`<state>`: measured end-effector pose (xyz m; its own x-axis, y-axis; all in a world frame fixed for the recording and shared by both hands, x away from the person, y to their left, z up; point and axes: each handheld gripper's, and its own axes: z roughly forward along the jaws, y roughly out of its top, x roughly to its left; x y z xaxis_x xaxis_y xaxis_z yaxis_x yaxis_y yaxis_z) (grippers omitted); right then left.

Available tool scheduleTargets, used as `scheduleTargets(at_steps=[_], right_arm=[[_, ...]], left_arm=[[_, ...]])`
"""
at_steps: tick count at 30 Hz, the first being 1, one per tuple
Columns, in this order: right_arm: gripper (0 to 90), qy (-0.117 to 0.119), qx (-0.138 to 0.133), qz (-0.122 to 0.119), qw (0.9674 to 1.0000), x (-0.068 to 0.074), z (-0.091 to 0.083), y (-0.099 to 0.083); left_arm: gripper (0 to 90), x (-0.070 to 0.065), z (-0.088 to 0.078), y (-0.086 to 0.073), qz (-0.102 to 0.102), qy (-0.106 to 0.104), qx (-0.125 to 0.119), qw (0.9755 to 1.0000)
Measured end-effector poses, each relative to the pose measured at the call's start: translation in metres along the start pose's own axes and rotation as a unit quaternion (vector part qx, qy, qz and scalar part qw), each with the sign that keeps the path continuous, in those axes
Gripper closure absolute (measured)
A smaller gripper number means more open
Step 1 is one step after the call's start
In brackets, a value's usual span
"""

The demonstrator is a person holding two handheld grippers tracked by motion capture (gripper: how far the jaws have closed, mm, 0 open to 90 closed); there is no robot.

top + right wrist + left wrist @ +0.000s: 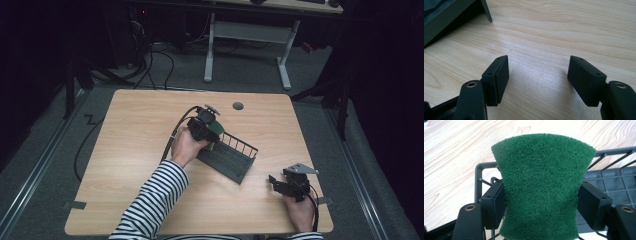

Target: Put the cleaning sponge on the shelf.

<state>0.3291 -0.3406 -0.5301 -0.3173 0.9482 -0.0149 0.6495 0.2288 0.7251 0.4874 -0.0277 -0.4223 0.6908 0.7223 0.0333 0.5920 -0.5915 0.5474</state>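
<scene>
Two tools at work, one busy and one idle. Left tool (541, 200) clamped on a green scouring pad (541, 187), pads pressing its two sides so that the pad pinches in at the waist and flares above; held upright over the near end of a dark wire rack (614, 180). Pad off the table (150, 125), not yet resting in the rack, so judged about midway: pickup done, lowering and release into the rack left. Right tool (539, 77) wide open, nothing between its pads, hovering low over bare wood near the rack's corner (486, 11).

From the high view: rack (231, 159) lying at a slant in the middle of the table, left tool (205, 127) at its far left end with a sliver of green (217, 128) showing beside it, right tool (290, 185) well apart near the front right edge. Squeeze on the pad and the rack's wire rails plain from the left gripper view, too small to read from above. Whole layout and spacing of both hands plain from above alone.
</scene>
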Motion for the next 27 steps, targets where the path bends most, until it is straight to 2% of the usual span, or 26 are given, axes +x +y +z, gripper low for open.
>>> scheduleTargets(at_steps=[11, 27], right_arm=[[33.6, 0.0, 0.0, 0.0, 1.0, 0.0, 0.0, 0.0], [33.6, 0.0, 0.0, 0.0, 1.0, 0.0, 0.0, 0.0]], left_arm=[[30.8, 0.0, 0.001, -0.004, 0.003, 0.005, 0.002, 1.0], [28.7, 0.004, 0.002, -0.011, -0.003, -0.006, -0.001, 1.0]])
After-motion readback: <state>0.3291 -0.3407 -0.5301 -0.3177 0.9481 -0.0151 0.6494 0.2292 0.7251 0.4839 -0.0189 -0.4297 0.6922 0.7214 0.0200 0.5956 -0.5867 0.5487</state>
